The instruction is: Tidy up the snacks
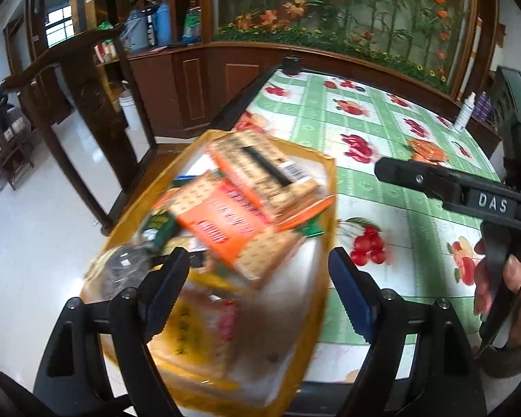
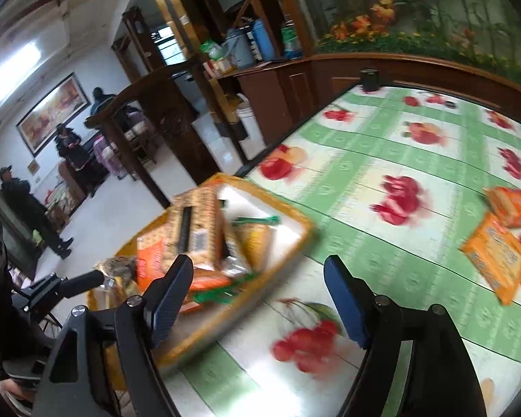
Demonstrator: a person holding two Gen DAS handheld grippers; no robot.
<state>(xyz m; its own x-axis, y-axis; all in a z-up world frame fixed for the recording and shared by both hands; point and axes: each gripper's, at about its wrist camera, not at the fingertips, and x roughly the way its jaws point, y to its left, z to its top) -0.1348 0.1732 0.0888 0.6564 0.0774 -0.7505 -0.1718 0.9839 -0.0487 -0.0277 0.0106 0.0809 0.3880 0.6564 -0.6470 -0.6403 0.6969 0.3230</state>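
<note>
A yellow-rimmed tray (image 1: 331, 187) full of snack packets sits at the table's left edge; it also shows in the right wrist view (image 2: 305, 231). Orange cracker packets (image 1: 225, 222) lie piled in it. My left gripper (image 1: 260, 271) is open just above the tray's near part, holding nothing. My right gripper (image 2: 258, 285) is open and empty over the tray's right rim. It shows from the side in the left wrist view (image 1: 416, 177). Two orange packets (image 2: 496, 257) lie loose on the tablecloth at the right; they also show in the left wrist view (image 1: 429, 151).
The table (image 1: 399, 128) has a green and white fruit-print cloth. A white bottle (image 1: 465, 113) stands at its far right edge. A dark wooden chair (image 1: 87, 104) stands left of the table. People (image 2: 21, 205) stand in the room at far left.
</note>
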